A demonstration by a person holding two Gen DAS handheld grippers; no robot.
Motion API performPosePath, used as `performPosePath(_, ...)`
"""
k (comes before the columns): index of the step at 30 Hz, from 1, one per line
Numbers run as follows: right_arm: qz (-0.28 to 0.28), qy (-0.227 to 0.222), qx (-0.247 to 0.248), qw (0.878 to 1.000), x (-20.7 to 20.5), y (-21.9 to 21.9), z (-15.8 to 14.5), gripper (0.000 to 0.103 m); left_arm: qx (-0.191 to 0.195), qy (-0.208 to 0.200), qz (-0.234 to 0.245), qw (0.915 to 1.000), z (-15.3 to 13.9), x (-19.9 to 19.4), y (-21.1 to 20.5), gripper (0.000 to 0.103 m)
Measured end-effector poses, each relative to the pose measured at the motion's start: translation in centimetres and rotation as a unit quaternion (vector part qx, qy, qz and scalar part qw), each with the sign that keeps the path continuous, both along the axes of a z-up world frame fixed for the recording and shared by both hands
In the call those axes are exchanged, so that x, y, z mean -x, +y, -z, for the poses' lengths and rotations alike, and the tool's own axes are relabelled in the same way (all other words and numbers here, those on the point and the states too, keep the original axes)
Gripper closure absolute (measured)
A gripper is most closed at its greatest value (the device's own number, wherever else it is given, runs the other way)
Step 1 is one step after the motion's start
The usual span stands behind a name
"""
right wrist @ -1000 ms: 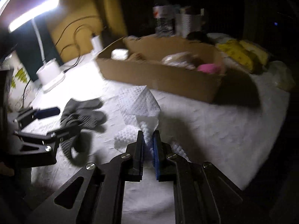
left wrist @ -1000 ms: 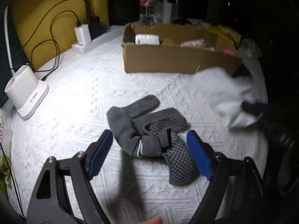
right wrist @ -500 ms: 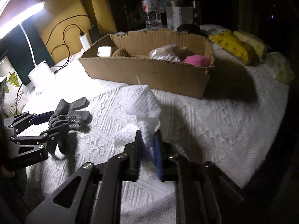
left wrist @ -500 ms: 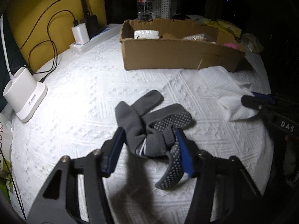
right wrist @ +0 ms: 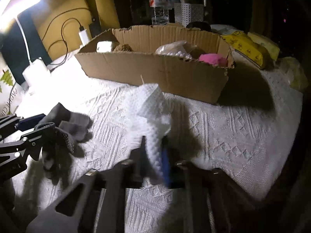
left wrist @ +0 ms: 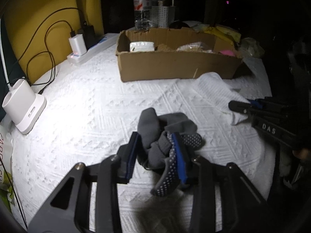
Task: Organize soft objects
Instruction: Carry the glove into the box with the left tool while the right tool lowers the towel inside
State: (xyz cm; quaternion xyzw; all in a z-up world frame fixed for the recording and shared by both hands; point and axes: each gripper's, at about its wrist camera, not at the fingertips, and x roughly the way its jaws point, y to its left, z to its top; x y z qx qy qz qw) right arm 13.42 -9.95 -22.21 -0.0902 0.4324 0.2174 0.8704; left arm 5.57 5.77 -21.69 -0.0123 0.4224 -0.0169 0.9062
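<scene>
My left gripper (left wrist: 155, 155) is shut on a bundle of grey socks with dotted grip soles (left wrist: 167, 136), lifted a little off the white bedspread (left wrist: 87, 106); it also shows in the right wrist view (right wrist: 64, 128). My right gripper (right wrist: 153, 153) is shut on a white waffle cloth (right wrist: 149, 104), which hangs up from the jaws; the cloth also shows in the left wrist view (left wrist: 217, 91). A cardboard box (left wrist: 175, 66) with soft items inside stands beyond both.
A white power strip with chargers and cables (left wrist: 85, 48) lies at the back left. A white lamp base (left wrist: 21, 106) stands at the left edge. A water bottle (left wrist: 142, 7) and white basket (left wrist: 162, 15) stand behind the box. Yellow bags (right wrist: 248, 48) lie at its right.
My left gripper closed on the grey socks and lifted them. My right gripper, still holding the white cloth, raised it and moved toward the box.
</scene>
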Motion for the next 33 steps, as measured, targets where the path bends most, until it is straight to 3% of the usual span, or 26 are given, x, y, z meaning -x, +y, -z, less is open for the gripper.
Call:
performPosePath(20,0.005,-0.040,-0.052,0.998,-0.7,-4.1,-5.9,0.092,0.017,-0.039,0.026,0.9988,-4.6,-1.9,-3.0,0.069)
performPosePath(33,0.003,-0.056,-0.062,0.997,-2.5,-5.3,-8.0,0.092,0.021,-0.064,0.026,0.9974,-7.2,-4.7,-3.8,0.069)
